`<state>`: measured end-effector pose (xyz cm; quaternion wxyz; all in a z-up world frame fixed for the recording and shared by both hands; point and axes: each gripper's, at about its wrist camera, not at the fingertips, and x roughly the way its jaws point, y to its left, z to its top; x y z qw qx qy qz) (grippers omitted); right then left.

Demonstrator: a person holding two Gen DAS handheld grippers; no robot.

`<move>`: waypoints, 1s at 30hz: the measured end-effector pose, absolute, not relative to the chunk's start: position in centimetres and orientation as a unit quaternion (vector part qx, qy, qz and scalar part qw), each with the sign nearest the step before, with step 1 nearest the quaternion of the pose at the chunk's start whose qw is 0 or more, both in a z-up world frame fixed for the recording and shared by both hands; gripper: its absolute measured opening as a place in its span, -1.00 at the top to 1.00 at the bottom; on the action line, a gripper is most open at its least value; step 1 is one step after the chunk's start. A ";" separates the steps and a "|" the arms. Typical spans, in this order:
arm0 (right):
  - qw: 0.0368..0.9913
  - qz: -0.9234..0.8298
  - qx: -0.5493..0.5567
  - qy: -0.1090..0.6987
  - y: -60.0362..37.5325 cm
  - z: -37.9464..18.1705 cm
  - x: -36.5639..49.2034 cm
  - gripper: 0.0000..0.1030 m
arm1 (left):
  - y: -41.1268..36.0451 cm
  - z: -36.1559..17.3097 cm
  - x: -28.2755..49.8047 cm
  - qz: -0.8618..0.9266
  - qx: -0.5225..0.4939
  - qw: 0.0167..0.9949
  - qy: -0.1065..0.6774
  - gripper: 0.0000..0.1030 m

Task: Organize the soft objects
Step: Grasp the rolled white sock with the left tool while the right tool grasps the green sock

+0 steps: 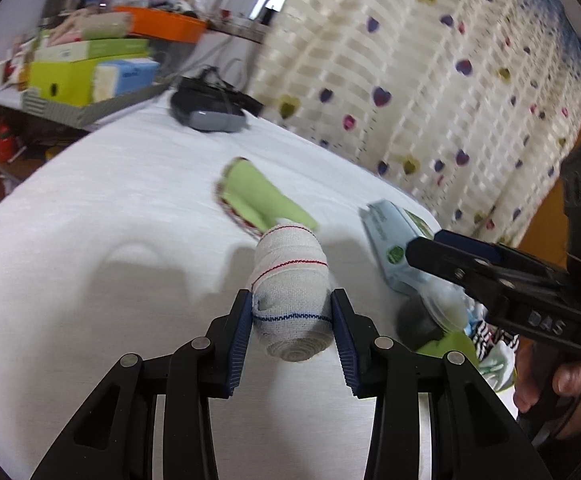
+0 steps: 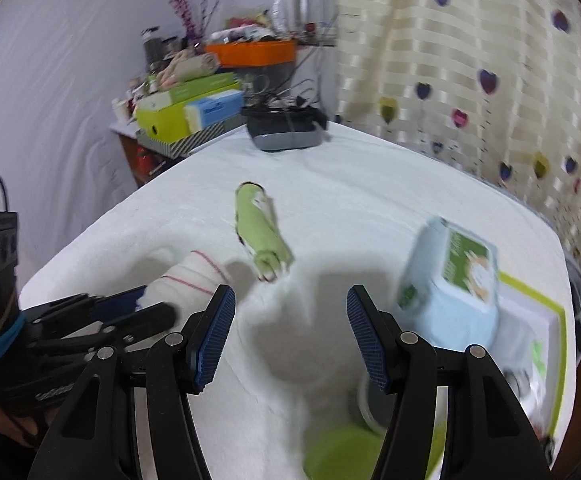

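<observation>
My left hand-held gripper (image 1: 292, 320) is pinching the rolled bandage (image 1: 290, 280) across its near end, both blue pads on the fabric, with the coiled end face toward the camera. The roll looks clear of the white-covered surface (image 1: 90, 240), but I can't be sure of the gap. My right hand-held gripper (image 2: 290, 320) is spread wide with nothing between the jaws.

Handling, my read:
- The bandage is light, soft woven fabric and compresses under the pads. It shouldn't slip on the ribbed pads, but the outer wrap could unwind if it snags.
- Gripping mid-roll across the diameter would be steadier than the end grip I have now.
- The green rolled cloth (image 2: 260, 236) lying mid-surface is equally soft. I'd take it across the roll's middle, not by the loose end.
- The light-blue wipes pack (image 2: 450, 280) is squashy with a slick wrapper, so I'd grip it by the narrow sides.

Views:
- The left wrist view shows the actual pad contact on the bandage, and the right gripper's upper finger in front of the wipes pack.
- The right wrist view shows the green-edged tray (image 2: 546, 312) behind the pack at the right, plus blurred green stuff near the lower edge. The left view only catches a scrap of that pile.
- Both views are motion-blurred on the right side.
</observation>
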<state>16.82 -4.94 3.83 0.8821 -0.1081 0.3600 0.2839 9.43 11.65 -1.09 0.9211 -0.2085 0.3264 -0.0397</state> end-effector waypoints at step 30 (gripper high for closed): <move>0.824 0.293 -0.183 0.450 7.3 -1.1 25.9 0.56 | 18.2 -1.3 7.7 0.018 -0.251 0.921 0.299 0.26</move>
